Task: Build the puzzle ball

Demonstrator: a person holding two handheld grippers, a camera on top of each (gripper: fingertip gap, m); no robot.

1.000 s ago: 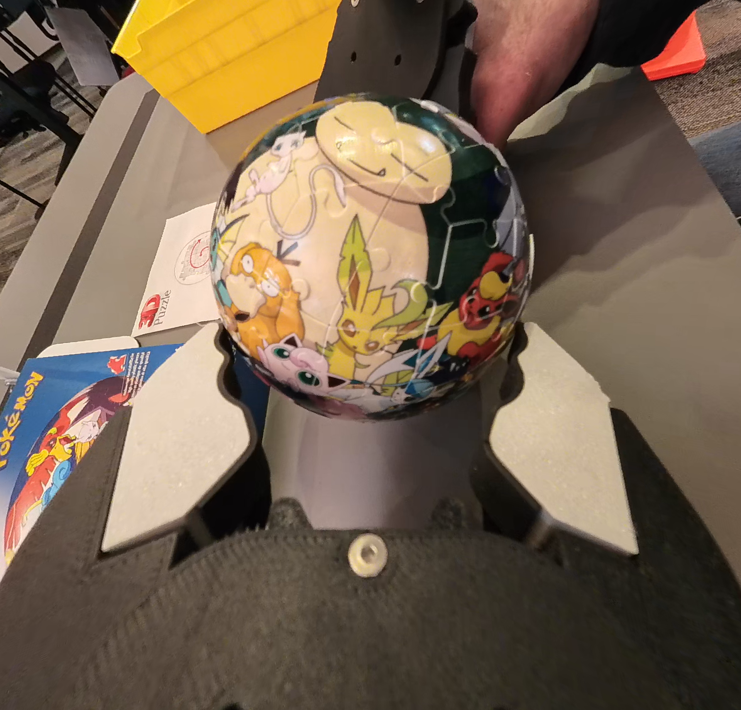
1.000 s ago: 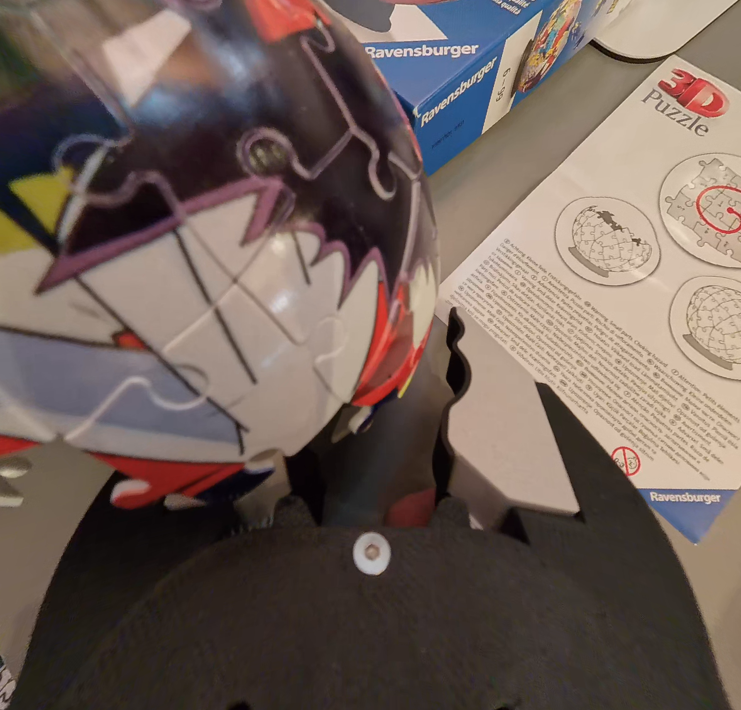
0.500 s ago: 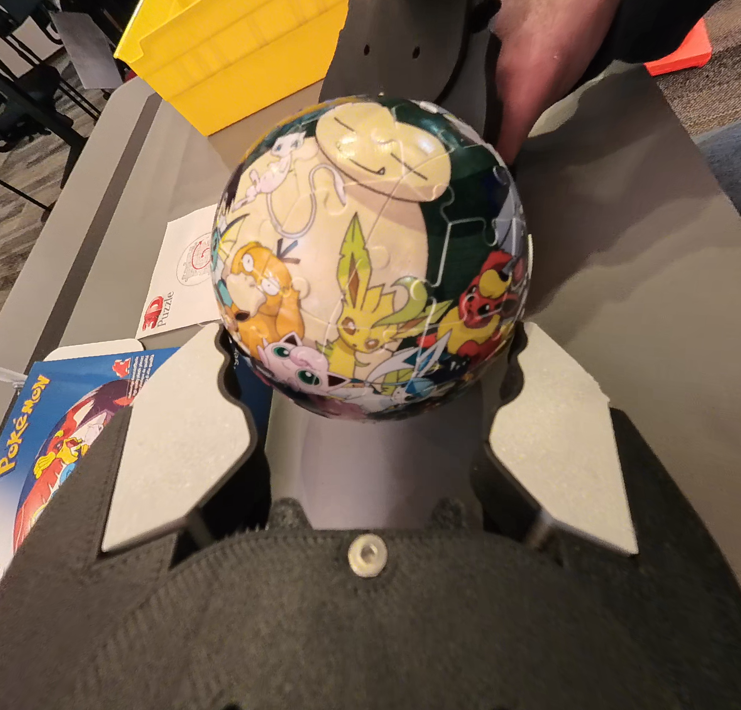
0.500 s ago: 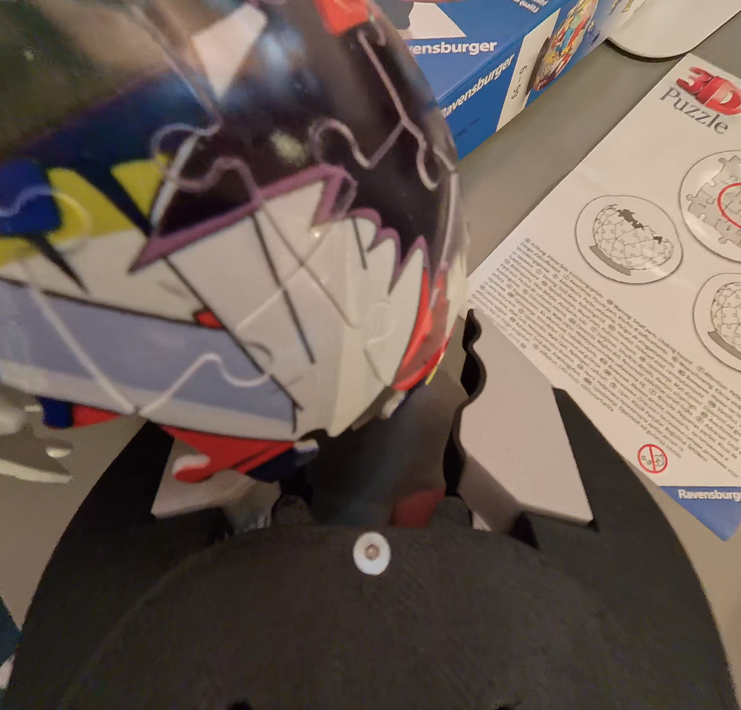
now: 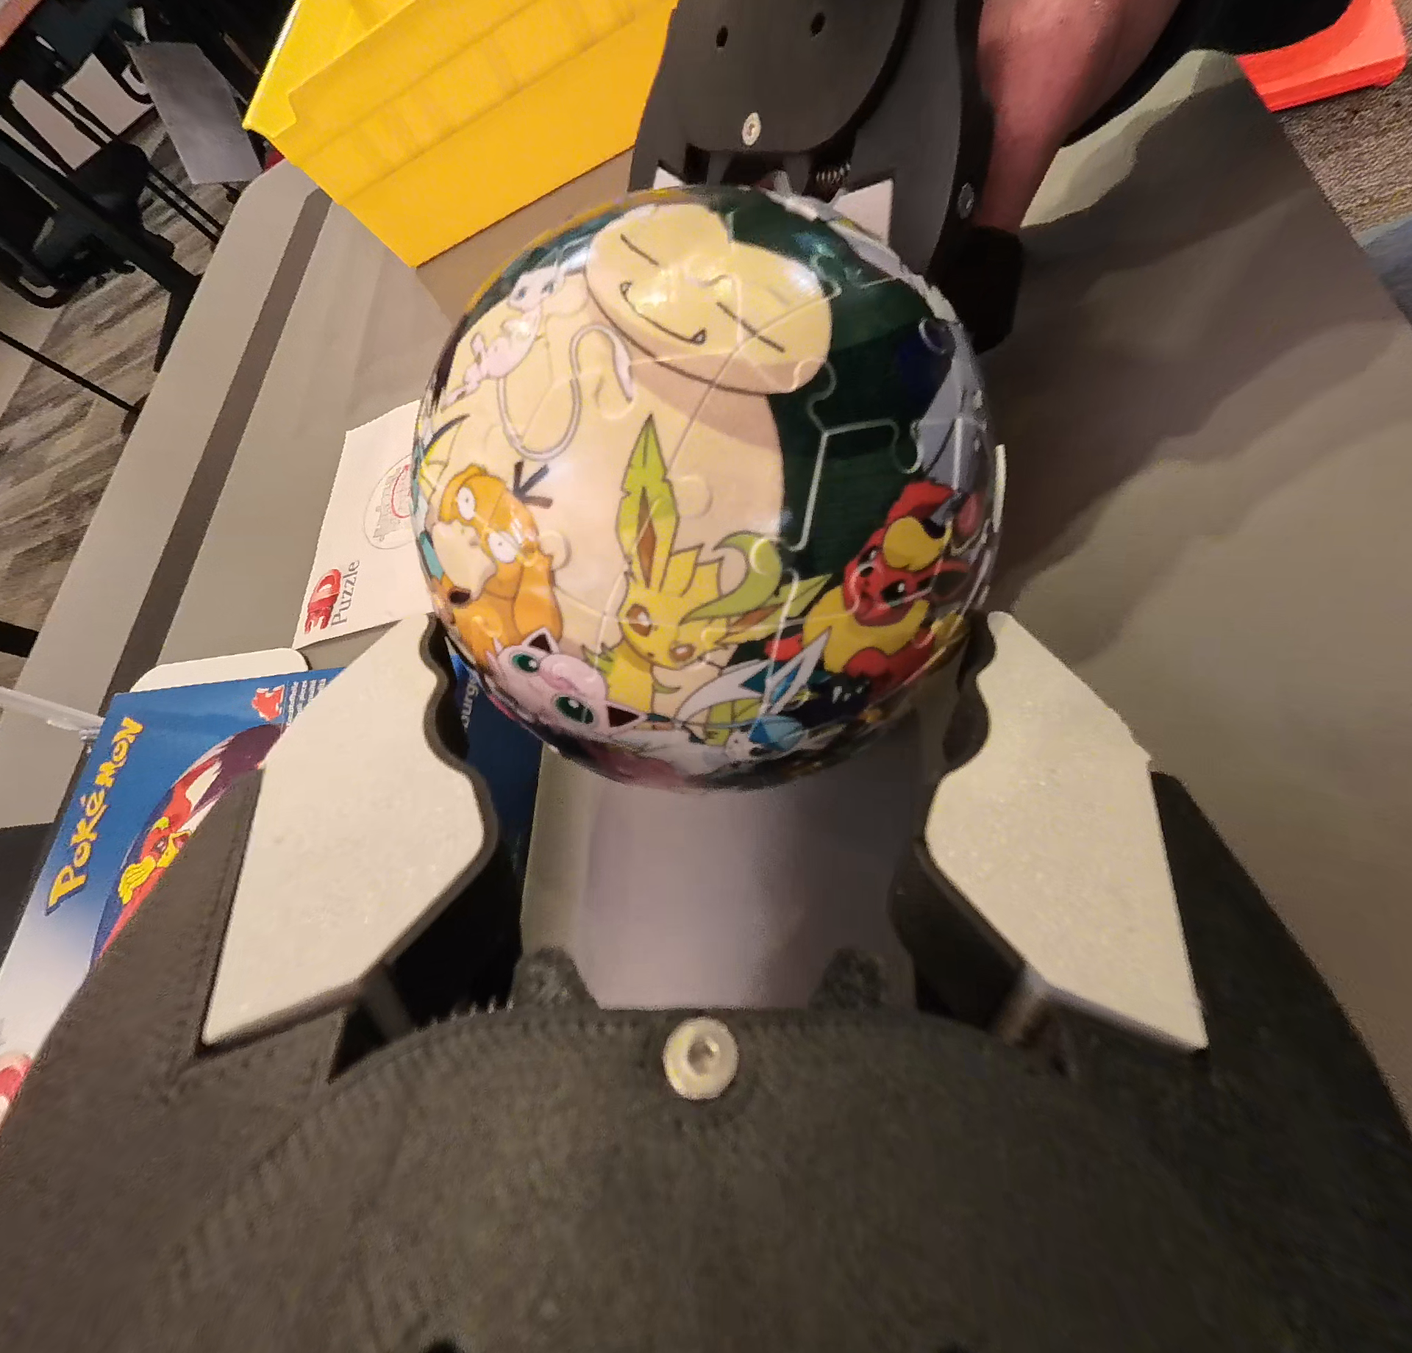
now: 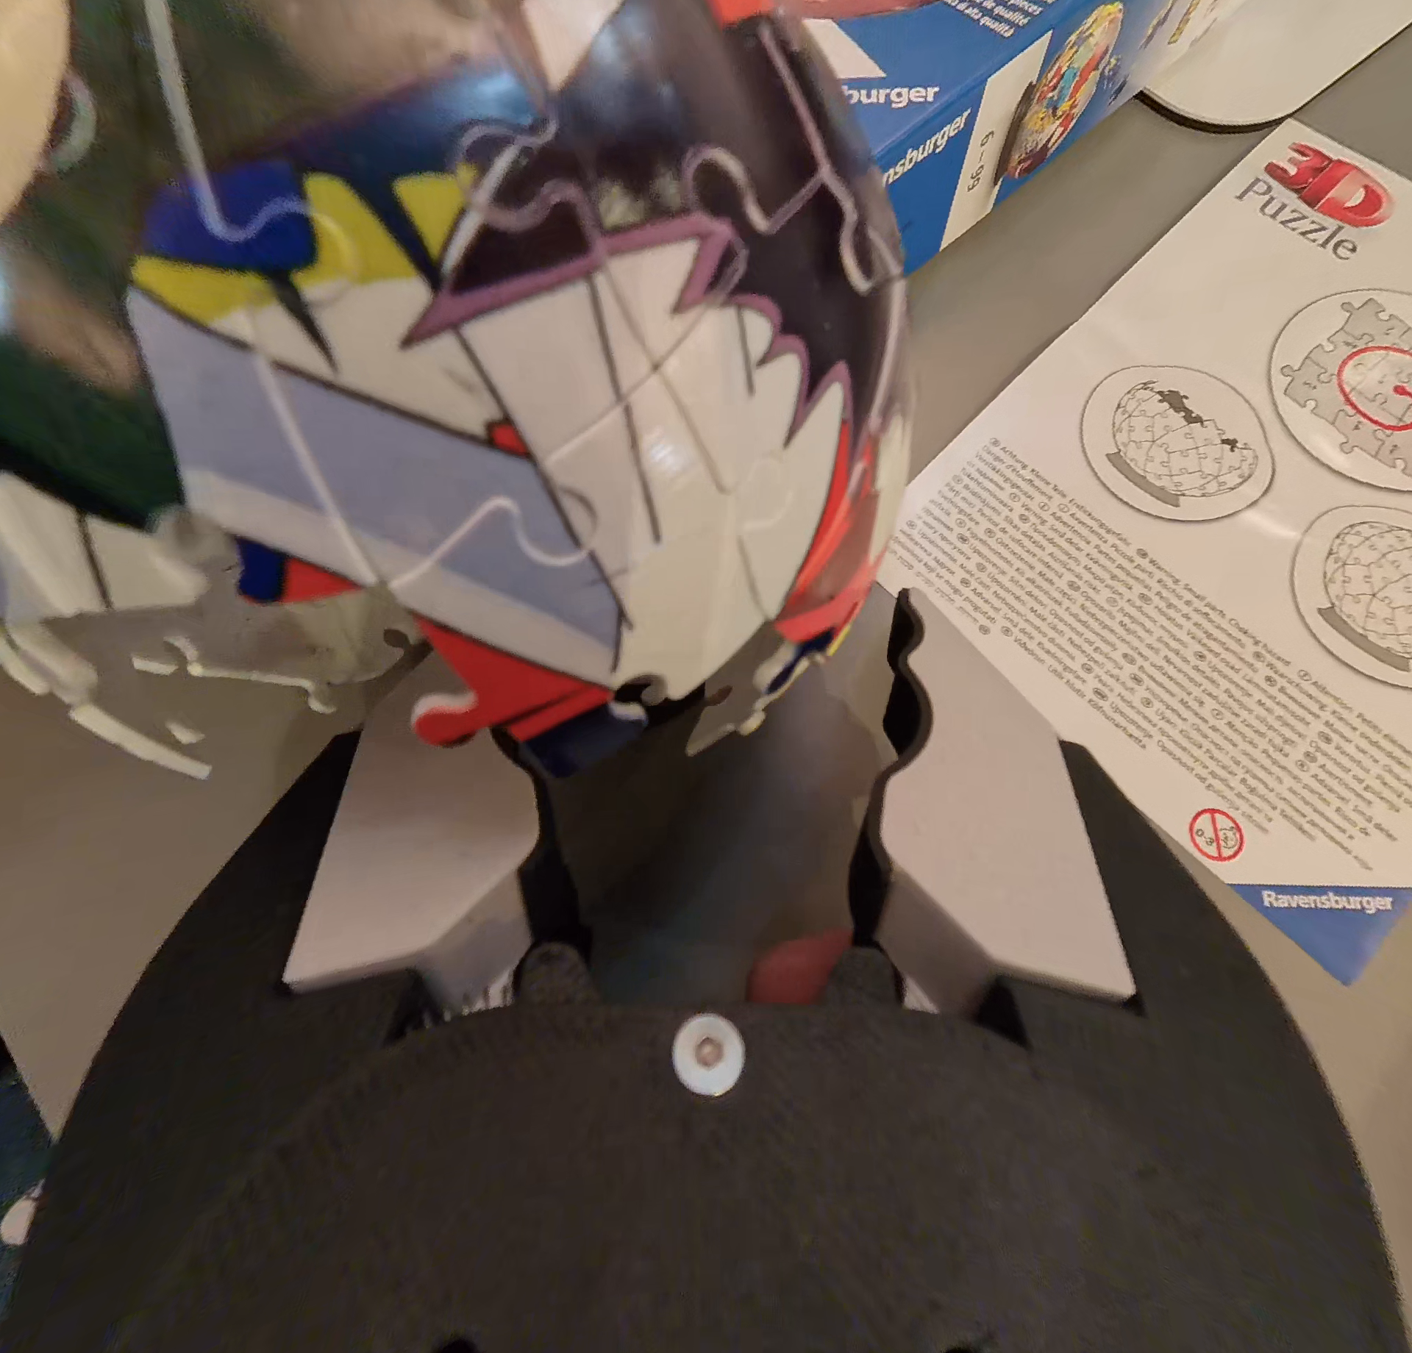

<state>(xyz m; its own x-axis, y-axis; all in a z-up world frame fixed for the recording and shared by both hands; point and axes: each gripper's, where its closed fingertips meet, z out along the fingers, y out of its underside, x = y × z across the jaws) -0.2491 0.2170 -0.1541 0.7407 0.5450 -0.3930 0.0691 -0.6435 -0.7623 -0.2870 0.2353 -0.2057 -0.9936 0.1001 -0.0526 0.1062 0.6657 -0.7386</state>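
Grey table (image 5: 1192, 552), matte top, soft shadows across right half. Yellow plastic bin (image 5: 458, 86) at far edge. Beyond left edge: patterned grey carpet (image 5: 53, 430), dark chair legs (image 5: 92, 193). Far right on brown carpet: orange-red flat object (image 5: 1329, 56), kind unclear. Light even, indoor.

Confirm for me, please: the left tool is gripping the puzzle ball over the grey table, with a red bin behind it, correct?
Not quite: the bin behind the puzzle ball is yellow, not red, as the left wrist view shows. The rest stands: the left tool grips the ball on both sides over the grey table.
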